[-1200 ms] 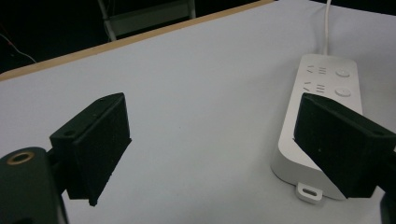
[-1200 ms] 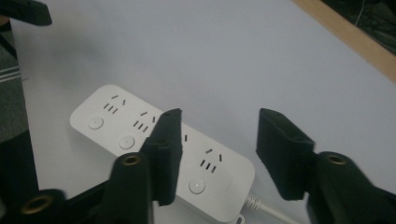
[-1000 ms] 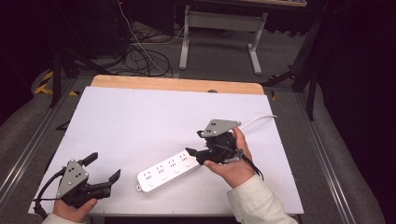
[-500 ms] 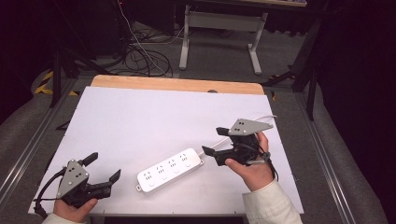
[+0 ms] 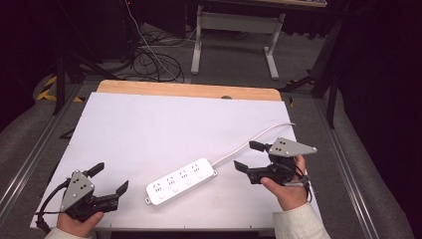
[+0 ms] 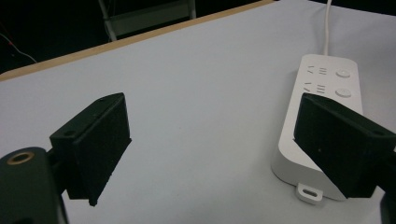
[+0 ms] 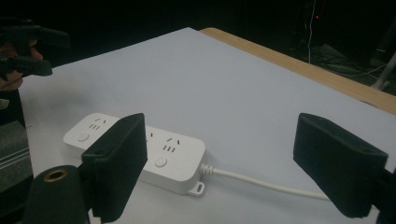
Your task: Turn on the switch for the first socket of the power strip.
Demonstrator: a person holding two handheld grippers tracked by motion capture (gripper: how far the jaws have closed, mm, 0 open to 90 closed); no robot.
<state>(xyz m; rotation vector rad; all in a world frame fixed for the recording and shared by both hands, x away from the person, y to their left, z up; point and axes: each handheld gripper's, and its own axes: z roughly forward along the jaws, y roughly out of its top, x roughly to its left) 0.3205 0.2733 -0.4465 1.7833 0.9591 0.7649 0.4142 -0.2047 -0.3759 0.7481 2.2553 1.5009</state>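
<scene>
On the table [image 5: 149, 124], power strip [image 5: 181, 180] diagonal

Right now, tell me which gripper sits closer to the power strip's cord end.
The right gripper: the power strip points its cord toward it, while the left gripper sits beyond the opposite end.

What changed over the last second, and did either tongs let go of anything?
The right tongs left the power strip, backing off to the right and standing open, empty. The strip turned slightly. The left tongs stayed open at the near-left corner.
</scene>
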